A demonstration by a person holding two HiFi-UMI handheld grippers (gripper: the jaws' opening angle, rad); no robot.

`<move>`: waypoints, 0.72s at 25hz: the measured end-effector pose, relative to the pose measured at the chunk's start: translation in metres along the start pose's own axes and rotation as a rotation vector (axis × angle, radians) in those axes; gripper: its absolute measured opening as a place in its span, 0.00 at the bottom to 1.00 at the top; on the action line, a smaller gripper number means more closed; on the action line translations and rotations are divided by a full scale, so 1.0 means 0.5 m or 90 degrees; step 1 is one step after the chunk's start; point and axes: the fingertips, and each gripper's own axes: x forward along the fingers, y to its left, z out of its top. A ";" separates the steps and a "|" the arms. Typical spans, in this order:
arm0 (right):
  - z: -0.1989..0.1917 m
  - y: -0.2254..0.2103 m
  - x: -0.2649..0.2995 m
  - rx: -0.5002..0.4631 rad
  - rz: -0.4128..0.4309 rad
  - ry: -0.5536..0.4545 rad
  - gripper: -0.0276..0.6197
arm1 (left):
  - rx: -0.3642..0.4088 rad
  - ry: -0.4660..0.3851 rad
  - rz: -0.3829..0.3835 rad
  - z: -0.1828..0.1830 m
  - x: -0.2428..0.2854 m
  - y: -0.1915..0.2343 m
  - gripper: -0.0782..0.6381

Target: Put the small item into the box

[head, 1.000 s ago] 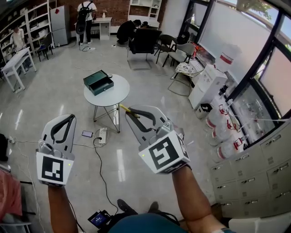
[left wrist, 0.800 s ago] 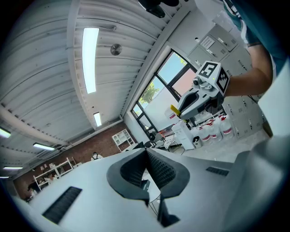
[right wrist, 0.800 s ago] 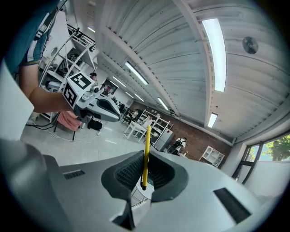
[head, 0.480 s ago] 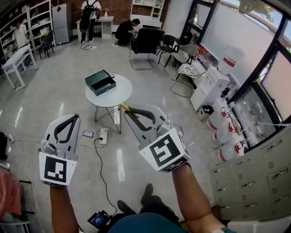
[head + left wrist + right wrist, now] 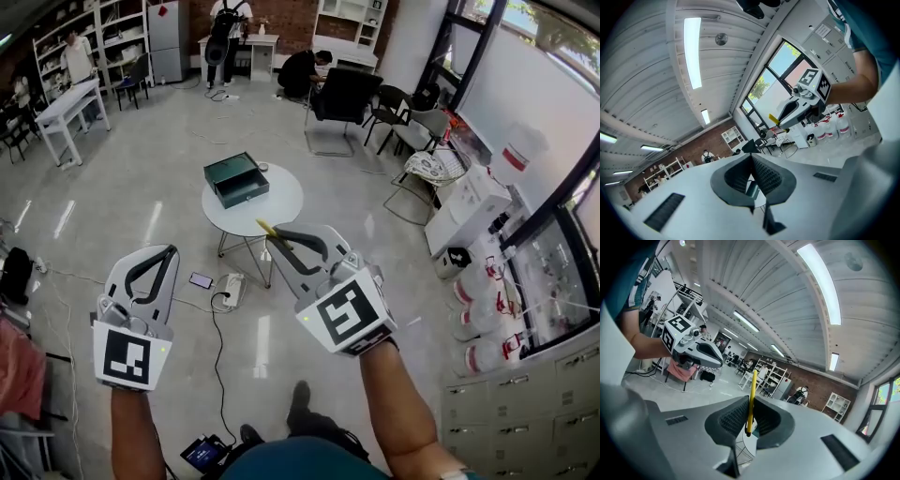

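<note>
Polished office floor underfoot, and well ahead a round white counter (image 5: 281, 202) carrying the open dark green box (image 5: 236, 180). Clamped in the right tool (image 5: 274, 234): the small item (image 5: 750, 399), a thin yellow stick, pinched near its lower end between ribbed pads closed tight on it, with most of its length poking out past the tips. Looks light and stiff, probably plastic, and likely smooth enough to pivot or slip when gripped at one end only. Would sit steadier if taken nearer the middle, though a plain drop into the box hardly calls for a regrip. Nothing fragile about it, by the look. Held up in the air over the floor, well short of the box and not yet above the counter. Over at the left tool (image 5: 167, 253), jaws pressed together with nothing between them. No brand, label or readable writing anywhere, only black-and-white square markers on the cubes (image 5: 342, 314).
</note>
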 end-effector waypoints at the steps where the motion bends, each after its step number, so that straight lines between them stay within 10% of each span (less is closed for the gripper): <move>1: 0.003 0.003 0.006 -0.001 0.007 -0.003 0.13 | -0.002 0.005 0.005 -0.002 -0.005 0.004 0.13; 18: 0.013 0.027 0.054 0.010 0.096 -0.046 0.13 | -0.023 0.065 0.068 -0.029 -0.031 0.003 0.13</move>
